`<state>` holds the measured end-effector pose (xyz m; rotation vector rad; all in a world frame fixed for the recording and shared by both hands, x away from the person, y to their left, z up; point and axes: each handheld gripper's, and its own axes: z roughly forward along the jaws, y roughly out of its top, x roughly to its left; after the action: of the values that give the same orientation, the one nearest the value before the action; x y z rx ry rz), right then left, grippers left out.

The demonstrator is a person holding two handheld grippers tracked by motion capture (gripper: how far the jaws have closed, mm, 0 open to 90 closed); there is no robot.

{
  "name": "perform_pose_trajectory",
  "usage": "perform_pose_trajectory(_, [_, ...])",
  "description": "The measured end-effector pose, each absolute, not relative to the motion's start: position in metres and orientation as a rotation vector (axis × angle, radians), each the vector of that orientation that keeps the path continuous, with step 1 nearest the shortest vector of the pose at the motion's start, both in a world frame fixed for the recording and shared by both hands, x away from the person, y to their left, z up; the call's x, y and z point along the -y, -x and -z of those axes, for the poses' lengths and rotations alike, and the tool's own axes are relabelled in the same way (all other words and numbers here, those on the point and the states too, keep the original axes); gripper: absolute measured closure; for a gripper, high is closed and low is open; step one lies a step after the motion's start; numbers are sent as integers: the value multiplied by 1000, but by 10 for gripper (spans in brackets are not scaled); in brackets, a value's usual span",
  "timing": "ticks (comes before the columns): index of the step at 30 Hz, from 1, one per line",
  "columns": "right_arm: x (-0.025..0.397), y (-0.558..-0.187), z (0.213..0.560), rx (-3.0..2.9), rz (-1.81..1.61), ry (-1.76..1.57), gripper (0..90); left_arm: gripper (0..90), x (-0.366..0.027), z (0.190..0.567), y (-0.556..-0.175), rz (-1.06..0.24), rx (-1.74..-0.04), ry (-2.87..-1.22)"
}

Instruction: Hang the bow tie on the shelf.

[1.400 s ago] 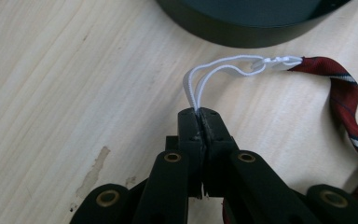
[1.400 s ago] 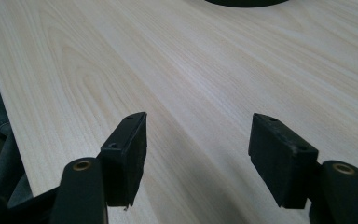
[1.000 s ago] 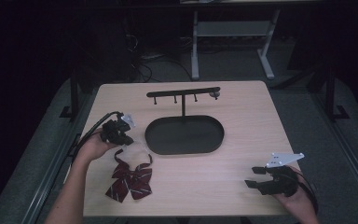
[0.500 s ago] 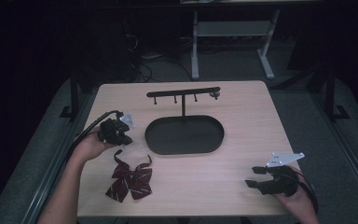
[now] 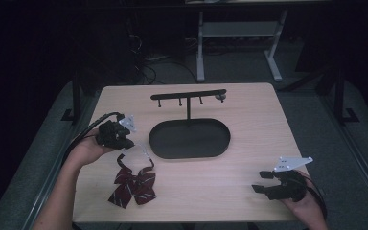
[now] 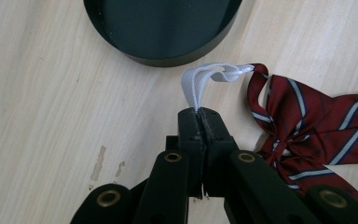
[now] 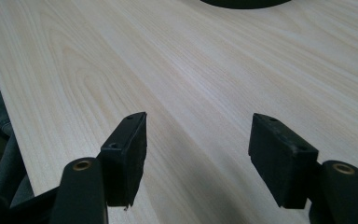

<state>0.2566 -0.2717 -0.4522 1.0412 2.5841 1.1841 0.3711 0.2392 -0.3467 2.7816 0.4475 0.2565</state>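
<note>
Table (image 5: 249,110) scene unchanged: strap (image 6: 205,79) still clamped.

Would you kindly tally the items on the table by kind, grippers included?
Bow tie, white strap in the left gripper's shut jaws: 1
Black hanger stand: 1
Grippers: 2 (left gripper, right gripper)
Total: 4
</note>
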Motion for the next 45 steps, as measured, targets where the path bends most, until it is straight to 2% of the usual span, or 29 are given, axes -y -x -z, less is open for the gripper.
perform_pose_trajectory(45, [272, -256, 452, -2578, -1183, -1029, 365, 885, -230, 305, -345, -317, -307, -2832])
